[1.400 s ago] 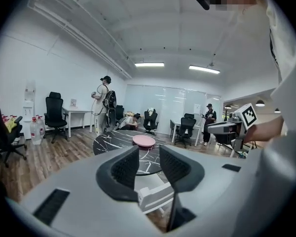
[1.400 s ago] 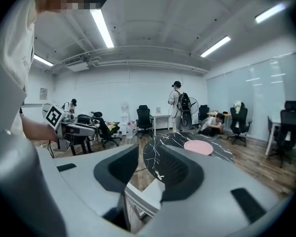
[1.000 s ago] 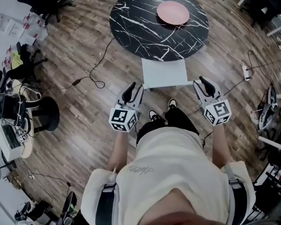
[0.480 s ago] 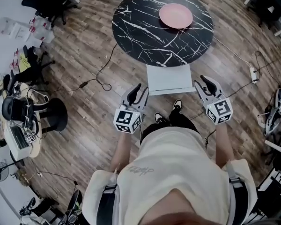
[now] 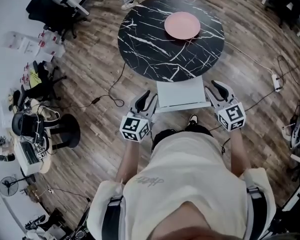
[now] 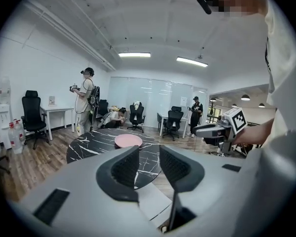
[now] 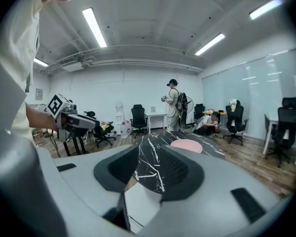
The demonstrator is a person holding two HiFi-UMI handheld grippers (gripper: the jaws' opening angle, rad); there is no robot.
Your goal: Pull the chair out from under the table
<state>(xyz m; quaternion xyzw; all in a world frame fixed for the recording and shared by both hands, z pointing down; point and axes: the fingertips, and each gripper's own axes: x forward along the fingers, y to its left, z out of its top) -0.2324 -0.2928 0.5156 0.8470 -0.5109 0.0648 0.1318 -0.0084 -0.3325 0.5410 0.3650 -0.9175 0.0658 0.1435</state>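
- L gripper (image 5: 146,98): jaws wide apart, nothing btwn them. Its own view (image 6: 149,154) shows only tabletop and seat past the gap.
- R gripper (image 5: 212,88): same, jaws wide and empty (image 7: 150,157). Marker cubes sit at the rear of both.
- Both point away from the person, twd the table, one on each side of the chair (image 5: 181,93). L is near the seat's near-left corner, R is beside its right edge. Contact w/ seat: can't tell from any view.
- Chair: flat white seat, no back visible. Its far edge is at the table's near rim; the rest of the seat is out over the floor, right in front of the person's feet. It also shows low in the L view (image 6: 153,201) and R view (image 7: 138,201).
- Table (image 5: 150,39): round, black marble-look top w/ white veins. A pink plate (image 5: 182,25) sits on it, right of centre twd the far side; it's the only item on the top.
- Floor (image 5: 90,69): wood-look planks, w/ a thin black cable (image 5: 107,79) looping left of the chair and a power strip (image 5: 276,82) at right.
- Left edge: round black stool (image 5: 65,131), a cluttered desk (image 5: 27,144), a fan (image 5: 7,186). Black office chairs (image 5: 52,11) are at upper left.
- Room in gripper views: open office, white walls, strip lights (image 6: 134,55) and glass partitions. A standing person w/ backpack (image 6: 86,95) is beyond the table, another crouches (image 6: 119,116) near the desks.
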